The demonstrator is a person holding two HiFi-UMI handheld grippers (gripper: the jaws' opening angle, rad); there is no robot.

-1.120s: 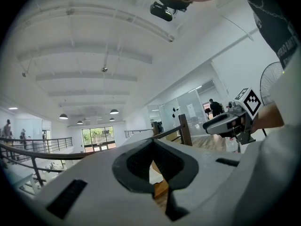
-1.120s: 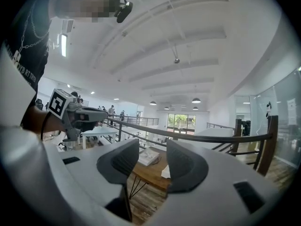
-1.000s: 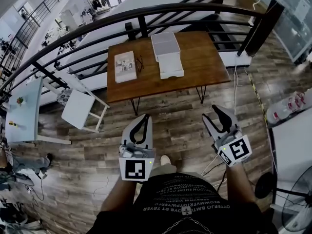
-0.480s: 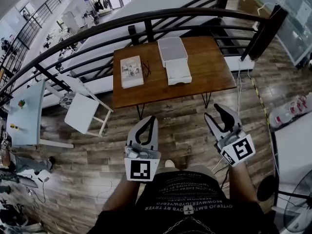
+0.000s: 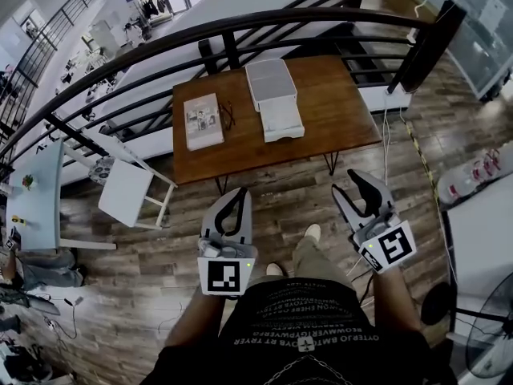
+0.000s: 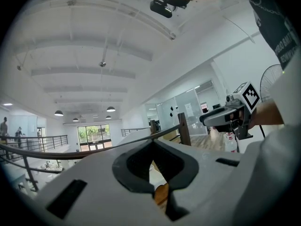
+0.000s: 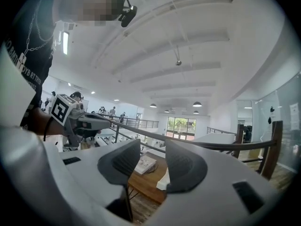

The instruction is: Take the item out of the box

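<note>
On a brown wooden table [image 5: 337,123] a few steps ahead stands a white box [image 5: 273,99], its grey-white rear part behind a lower white front part. I cannot see inside it. My left gripper [image 5: 240,193] hangs over the wooden floor well short of the table, shut with nothing in it; its tips meet in the left gripper view [image 6: 153,145]. My right gripper [image 5: 359,180] is level with it at the right, open, its jaws closing with nothing between them. Through them the right gripper view [image 7: 153,155] shows the table and the box's edge [image 7: 162,181].
A flat printed book or carton [image 5: 203,121] and a small dark item [image 5: 228,116] lie left of the box. A black railing [image 5: 240,29] runs behind the table. A white chair [image 5: 127,186] stands at its left. A fan [image 5: 489,339] and cables are at the right.
The person has stepped forward: one shoe now shows ahead of the body. The table has shifted slightly left in view. Both grippers keep their places in front of the body.
</note>
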